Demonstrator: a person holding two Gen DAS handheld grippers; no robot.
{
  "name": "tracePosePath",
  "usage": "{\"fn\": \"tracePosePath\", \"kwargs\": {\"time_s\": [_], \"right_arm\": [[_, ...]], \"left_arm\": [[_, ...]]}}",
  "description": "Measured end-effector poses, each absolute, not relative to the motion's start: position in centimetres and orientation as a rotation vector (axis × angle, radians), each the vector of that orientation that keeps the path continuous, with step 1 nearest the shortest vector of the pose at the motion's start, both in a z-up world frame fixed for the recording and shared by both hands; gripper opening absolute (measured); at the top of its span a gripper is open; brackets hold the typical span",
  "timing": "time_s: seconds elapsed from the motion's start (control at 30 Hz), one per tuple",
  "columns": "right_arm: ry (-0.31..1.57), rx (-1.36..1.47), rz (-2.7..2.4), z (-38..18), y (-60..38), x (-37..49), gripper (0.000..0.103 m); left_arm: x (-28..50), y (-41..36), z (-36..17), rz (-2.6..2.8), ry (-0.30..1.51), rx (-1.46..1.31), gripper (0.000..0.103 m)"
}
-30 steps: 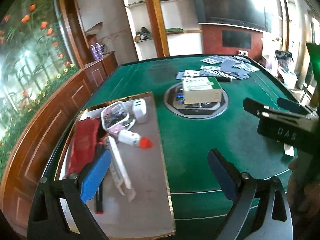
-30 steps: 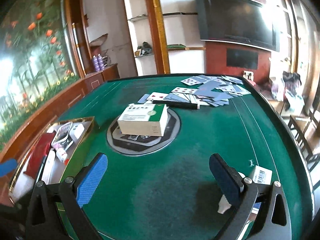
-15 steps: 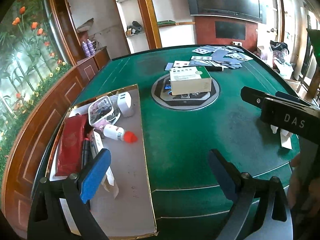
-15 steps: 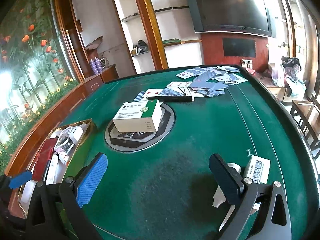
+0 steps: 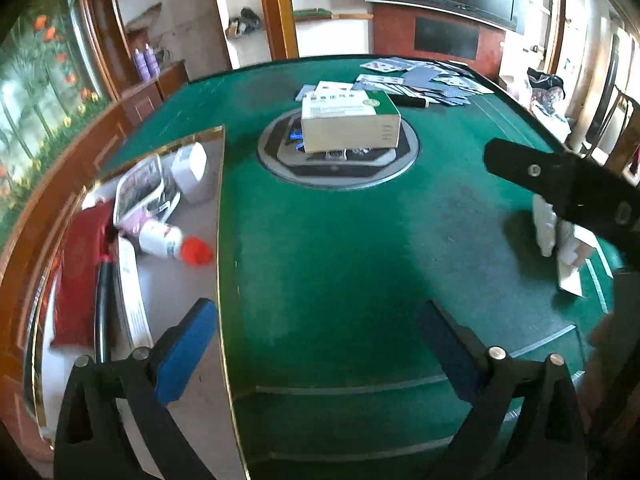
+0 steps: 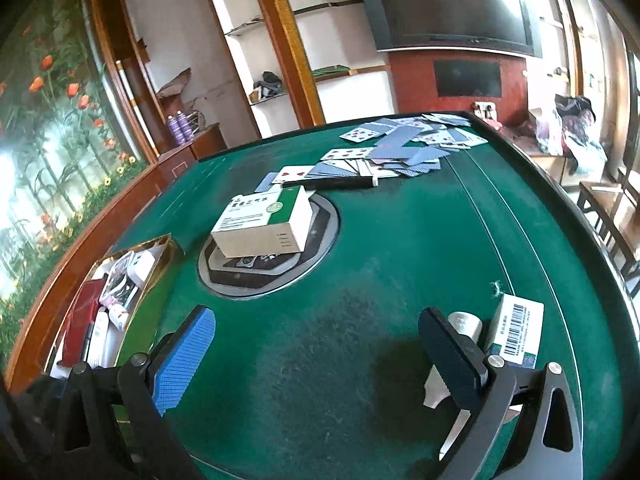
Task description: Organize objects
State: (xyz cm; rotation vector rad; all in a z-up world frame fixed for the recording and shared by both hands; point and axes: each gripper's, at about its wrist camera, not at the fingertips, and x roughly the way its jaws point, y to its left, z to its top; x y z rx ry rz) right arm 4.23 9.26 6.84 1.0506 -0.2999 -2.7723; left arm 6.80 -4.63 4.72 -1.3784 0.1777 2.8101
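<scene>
A gold-rimmed tray lies at the table's left edge. It holds a red pouch, a white bottle with a red cap, a clear case and a white charger. A white and green box sits on the round centre plate. My left gripper is open and empty above the felt beside the tray. My right gripper is open and empty; a small white bottle and a barcoded packet lie by its right finger.
Playing cards and a black pen are spread at the far side of the green table. A wooden rail runs along the left. The right gripper's body shows at the right of the left wrist view.
Both grippers have drifted slightly; the left view has shifted right along the tray edge. The right gripper has tilted and edged closer to the small bottle and packet. Both stay open.
</scene>
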Motion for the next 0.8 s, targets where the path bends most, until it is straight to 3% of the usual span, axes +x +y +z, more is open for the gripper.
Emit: {"fn": "tracePosePath", "kwargs": {"time_s": [0.13, 0.37, 0.63, 0.8], "right_arm": [[-0.265, 1.111, -2.747, 7.3, 9.5, 3.0, 0.103], [-0.469, 1.166, -2.416, 10.3, 7.5, -5.0, 0.103], [-0.38, 1.248, -2.28, 8.9, -0.4, -13.7, 0.103], [-0.224, 1.33, -2.255, 7.0, -4.4, -17.0, 0.103]], "left_arm": [[6.6, -4.5, 4.8, 2.821, 0.173, -1.345, 0.102], [9.6, -6.6, 7.2, 2.787, 0.005, -1.146, 0.102], [11.9, -12.3, 9.1, 2.83, -0.088, -1.081, 0.103], [11.6, -15.1, 8.7, 2.856, -0.17, -1.124, 0.103]]}}
